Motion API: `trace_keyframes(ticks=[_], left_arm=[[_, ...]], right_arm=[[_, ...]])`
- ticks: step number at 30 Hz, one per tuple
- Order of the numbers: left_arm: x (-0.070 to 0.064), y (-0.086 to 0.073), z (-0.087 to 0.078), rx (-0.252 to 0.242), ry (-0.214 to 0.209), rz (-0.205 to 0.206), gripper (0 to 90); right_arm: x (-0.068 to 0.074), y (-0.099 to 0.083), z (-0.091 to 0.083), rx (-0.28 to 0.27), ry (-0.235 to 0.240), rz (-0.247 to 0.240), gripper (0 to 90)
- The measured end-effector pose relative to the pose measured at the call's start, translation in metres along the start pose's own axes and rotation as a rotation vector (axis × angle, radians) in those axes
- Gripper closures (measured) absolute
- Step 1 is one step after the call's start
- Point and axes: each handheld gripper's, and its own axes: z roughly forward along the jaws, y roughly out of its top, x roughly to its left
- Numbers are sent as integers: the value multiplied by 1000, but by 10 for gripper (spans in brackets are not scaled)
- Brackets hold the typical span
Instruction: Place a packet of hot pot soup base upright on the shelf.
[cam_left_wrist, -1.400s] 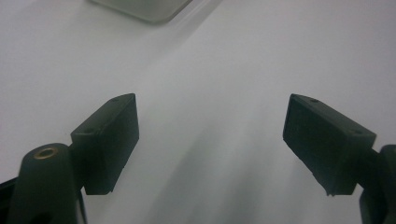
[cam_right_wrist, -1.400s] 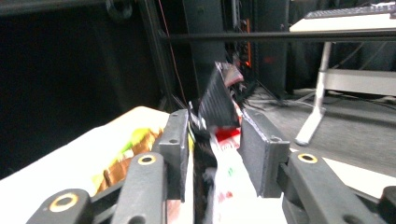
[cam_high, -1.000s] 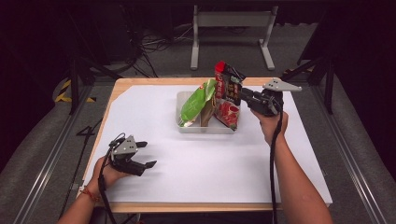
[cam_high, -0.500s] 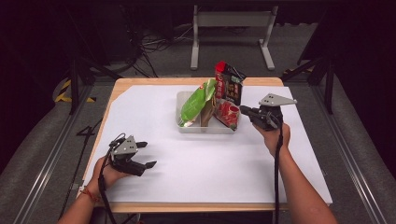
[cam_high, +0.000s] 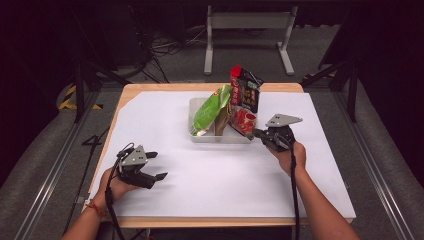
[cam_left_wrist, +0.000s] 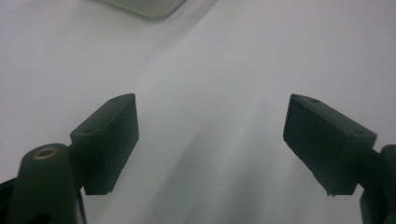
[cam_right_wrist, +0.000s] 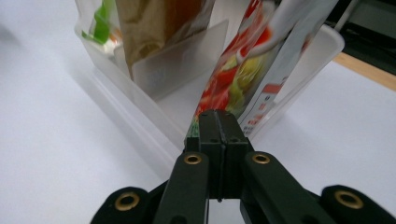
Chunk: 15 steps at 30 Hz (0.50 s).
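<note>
A dark room with cables and a metal stand on the floor lies behind a wooden table (cam_high: 165, 89) covered by a white sheet (cam_high: 220, 170). Toward the far middle of the sheet sits a clear tray (cam_high: 220, 138). In it stand three packs: a green pack (cam_high: 209, 111) leaning at the left, a brown pack (cam_high: 223, 118) in the middle behind a clear divider, and a red pack (cam_high: 243, 102) at the right, rising tallest and tilted to the right.

The right gripper (cam_high: 258, 134) is just beside the tray's near right corner, and its fingers are pressed together with nothing between them. In the right gripper view the closed fingers (cam_right_wrist: 217, 135) point at the lower edge of the red pack (cam_right_wrist: 238, 79), close to the tray wall (cam_right_wrist: 140, 121); whether the tips touch the pack I cannot tell.

The left gripper (cam_high: 156, 169) rests low over the bare sheet at the near left, well apart from the tray. Its fingers (cam_left_wrist: 109, 140) stand wide open, with only white sheet between them, and a corner of the tray (cam_left_wrist: 149, 5) shows at the top of the left gripper view.
</note>
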Motion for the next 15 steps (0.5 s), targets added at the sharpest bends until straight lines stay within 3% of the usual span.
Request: trace_keyframes(ticks=[15], left_arm=[[0,0,2,8,-3,4,190]], right_arm=[[0,-5,15,16,-22,10,900]])
